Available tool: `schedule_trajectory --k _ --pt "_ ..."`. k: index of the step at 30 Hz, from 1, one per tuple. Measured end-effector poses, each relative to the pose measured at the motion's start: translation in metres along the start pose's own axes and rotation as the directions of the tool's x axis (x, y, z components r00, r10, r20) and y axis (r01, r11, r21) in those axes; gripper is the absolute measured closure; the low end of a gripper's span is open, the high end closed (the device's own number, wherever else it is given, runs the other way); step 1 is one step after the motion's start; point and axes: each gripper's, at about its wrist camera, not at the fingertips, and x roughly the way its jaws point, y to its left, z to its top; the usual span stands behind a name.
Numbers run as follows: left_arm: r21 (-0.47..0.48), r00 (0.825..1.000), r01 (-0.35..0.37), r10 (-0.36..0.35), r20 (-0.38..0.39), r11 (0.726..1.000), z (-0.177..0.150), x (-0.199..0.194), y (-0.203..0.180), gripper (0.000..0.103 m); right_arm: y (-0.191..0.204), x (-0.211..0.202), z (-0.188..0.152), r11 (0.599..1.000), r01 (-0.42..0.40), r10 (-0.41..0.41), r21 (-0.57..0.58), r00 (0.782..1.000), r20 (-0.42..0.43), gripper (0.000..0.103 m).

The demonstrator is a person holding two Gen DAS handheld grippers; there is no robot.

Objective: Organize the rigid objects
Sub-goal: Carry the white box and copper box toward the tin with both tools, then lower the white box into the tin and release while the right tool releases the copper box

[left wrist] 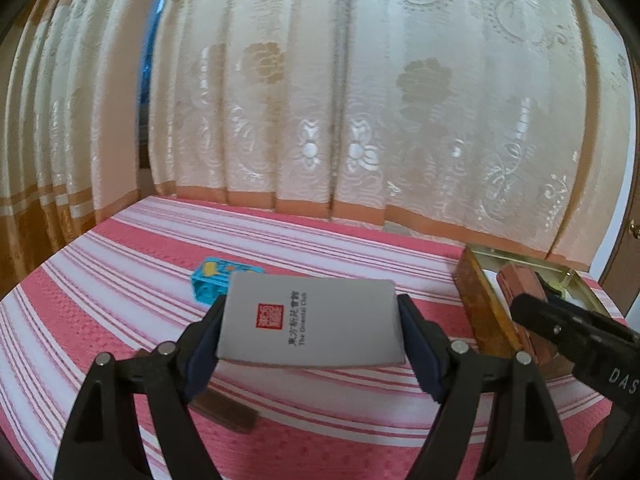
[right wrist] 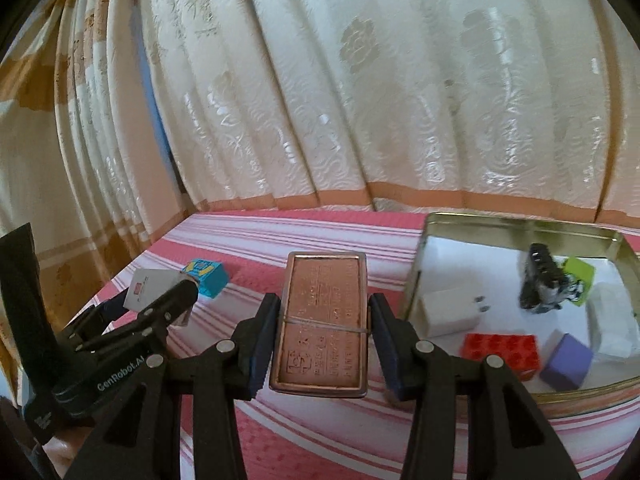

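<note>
Striped cloth [left wrist: 120, 280]: blue cube [left wrist: 208, 280], tin [right wrist: 520, 224].

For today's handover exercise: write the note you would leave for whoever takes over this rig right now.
Left gripper: shut on the grey card, held above the striped cloth.
Right gripper: shut on the copper-coloured tin, lifted beside the open metal tray.
Done: white plug adapter, red brick, purple block, black part and green piece already lie in the tray.
Left: card and tin probably go in next; the blue cube remains on the cloth.
</note>
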Motion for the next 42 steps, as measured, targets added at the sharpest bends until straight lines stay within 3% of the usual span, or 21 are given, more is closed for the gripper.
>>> schedule_trajectory --k 12,20,36,42 --pt "0.065 0.998 0.059 -0.061 0.029 0.996 0.0 -0.005 -0.063 0.022 -0.053 -0.033 0.003 0.995 0.092 -0.094 0.031 0.994 0.061 0.054" --pt "0.106 0.993 0.113 -0.117 0.033 0.988 0.0 -0.002 -0.111 0.022 -0.102 -0.054 0.003 0.981 0.186 -0.189 0.052 0.978 0.082 0.054" --pt "0.161 0.979 0.195 -0.202 0.024 0.967 0.002 0.003 -0.184 0.022 -0.166 -0.084 0.009 0.957 0.262 -0.276 0.128 0.954 0.112 0.055" --pt "0.175 0.977 0.209 -0.214 0.01 0.962 0.001 0.008 -0.196 0.022 -0.185 -0.095 0.011 0.949 0.248 -0.276 0.195 0.953 0.128 0.055"
